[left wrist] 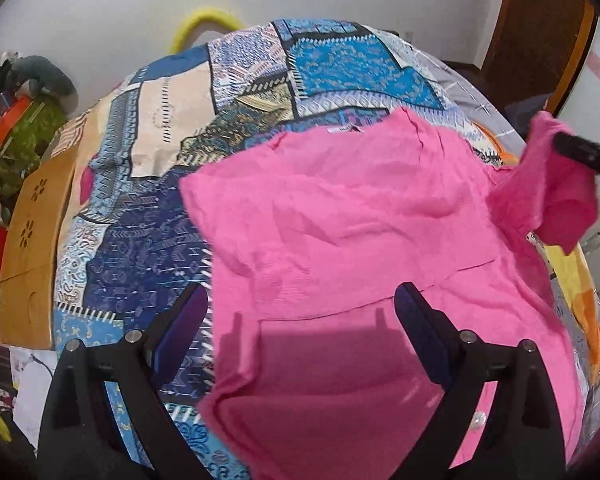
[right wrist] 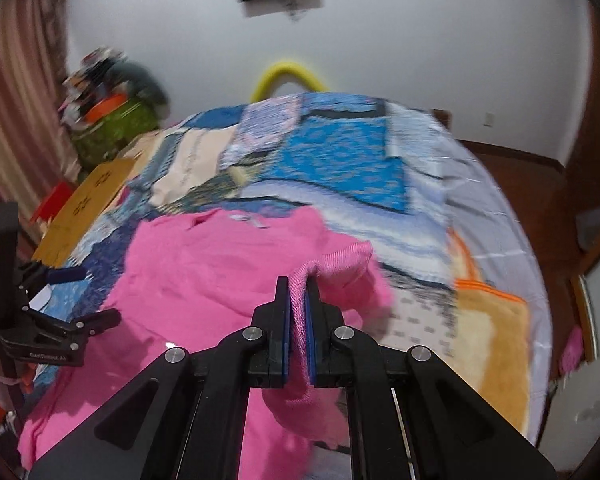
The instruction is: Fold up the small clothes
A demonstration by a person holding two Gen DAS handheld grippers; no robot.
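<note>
A pink knit top (left wrist: 340,216) lies spread on the patterned bedspread (left wrist: 172,208), neckline toward the far side. My left gripper (left wrist: 300,304) is open and empty, hovering over the top's lower left part. My right gripper (right wrist: 299,292) is shut on the pink top's right sleeve (right wrist: 340,268) and lifts it off the bed; that sleeve (left wrist: 556,184) and the right gripper (left wrist: 580,152) show at the right edge of the left wrist view. The left gripper (right wrist: 72,300) shows at the left of the right wrist view.
A tan cardboard box (left wrist: 32,248) lies at the bed's left edge. A cluttered green bag (left wrist: 16,140) stands beyond it. A yellow ring (left wrist: 204,24) pokes up behind the bed. An orange-yellow blanket (right wrist: 492,340) lies at the right. A wooden door (left wrist: 540,32) stands at the right.
</note>
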